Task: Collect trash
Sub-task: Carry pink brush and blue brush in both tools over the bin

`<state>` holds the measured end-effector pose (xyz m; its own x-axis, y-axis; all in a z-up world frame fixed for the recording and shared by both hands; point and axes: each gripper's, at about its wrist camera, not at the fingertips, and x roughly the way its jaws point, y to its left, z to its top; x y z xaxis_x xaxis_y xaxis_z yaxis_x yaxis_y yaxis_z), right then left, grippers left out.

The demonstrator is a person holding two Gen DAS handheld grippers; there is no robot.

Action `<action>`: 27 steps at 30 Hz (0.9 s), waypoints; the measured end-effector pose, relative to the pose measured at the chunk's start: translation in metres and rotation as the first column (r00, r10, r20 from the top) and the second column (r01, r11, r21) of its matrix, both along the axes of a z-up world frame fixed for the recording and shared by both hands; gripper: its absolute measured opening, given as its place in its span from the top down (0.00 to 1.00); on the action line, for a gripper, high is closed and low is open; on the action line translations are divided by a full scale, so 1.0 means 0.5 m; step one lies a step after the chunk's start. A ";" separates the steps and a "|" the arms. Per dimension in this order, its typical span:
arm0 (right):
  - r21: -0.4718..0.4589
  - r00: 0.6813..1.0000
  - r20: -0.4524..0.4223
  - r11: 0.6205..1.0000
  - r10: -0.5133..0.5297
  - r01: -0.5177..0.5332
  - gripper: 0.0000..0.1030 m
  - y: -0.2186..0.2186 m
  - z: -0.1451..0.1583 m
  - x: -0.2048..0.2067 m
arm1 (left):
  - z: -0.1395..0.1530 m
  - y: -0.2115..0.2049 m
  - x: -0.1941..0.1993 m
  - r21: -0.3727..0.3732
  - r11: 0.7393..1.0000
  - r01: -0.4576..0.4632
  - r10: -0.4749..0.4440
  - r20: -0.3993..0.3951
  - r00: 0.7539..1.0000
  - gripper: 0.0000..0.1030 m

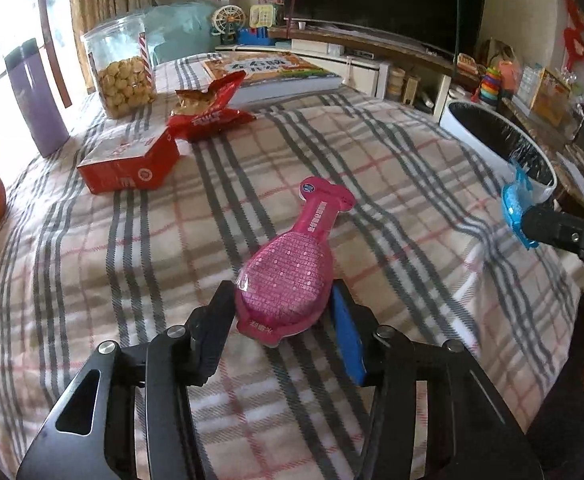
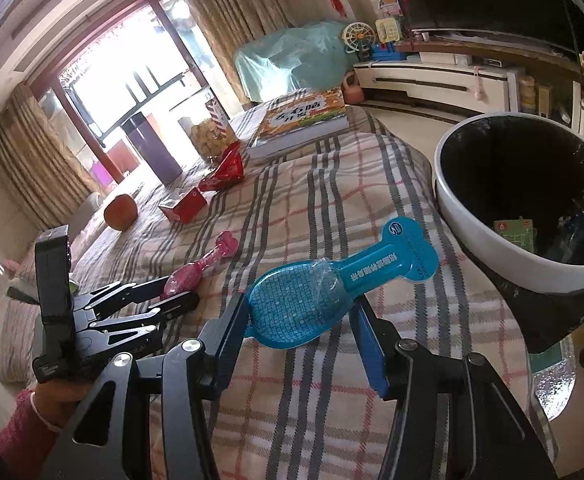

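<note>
The counter (image 1: 391, 184), draped in a plaid cloth, carries most of the scene, and beside its right-hand edge stands the white bin (image 2: 475, 216) with its black liner; some packaging already lies inside. The bin's mouth sits just off the counter edge, so a release made too early would likely drop trash on the cloth or down the gap between counter and bin.

Further back stand a book (image 1: 280, 76), a biscuit jar (image 1: 120, 68) and a purple flask (image 1: 36, 104), none of them trash by my reading. A red box (image 1: 132, 164) and a crumpled red snack bag (image 1: 208, 112) lie near them, well apart from both grippers, apparently yet to be collected; a sweep toward them could knock the jar or flask.

The right gripper (image 2: 303, 316) holds the blue bottle-shaped packet (image 2: 331, 292) by its rounded end, lifted off the cloth, neck pointing toward the bin. The grip is on a slick, domed shell, so I judge it could squirt out or swivel if swung quickly.

The left gripper (image 1: 288, 308) stands half open around the bulbous end of the pink packet (image 1: 292, 268), which lies on the cloth; I cannot tell whether the pads press it firmly. If the hold is only on the thin sealed rim, the packet may fold and slip.
</note>
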<state>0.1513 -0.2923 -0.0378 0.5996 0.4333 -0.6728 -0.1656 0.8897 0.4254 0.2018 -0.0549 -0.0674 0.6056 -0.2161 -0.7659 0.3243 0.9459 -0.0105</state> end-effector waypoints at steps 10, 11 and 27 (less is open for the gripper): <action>0.013 0.999 0.012 0.999 -0.040 0.039 0.49 -0.042 0.010 -0.015 | 0.031 -0.060 -0.030 -0.064 0.998 0.015 -0.013 0.026 1.000 0.54; 0.013 0.999 0.014 0.999 -0.046 0.046 0.49 -0.048 0.012 -0.017 | 0.034 -0.069 -0.032 -0.070 0.997 0.020 -0.018 0.028 0.999 0.54; 0.004 0.989 0.037 0.990 -0.140 0.140 0.49 -0.150 0.033 -0.033 | 0.065 -0.192 -0.036 -0.098 0.989 0.108 -0.104 0.048 0.993 0.54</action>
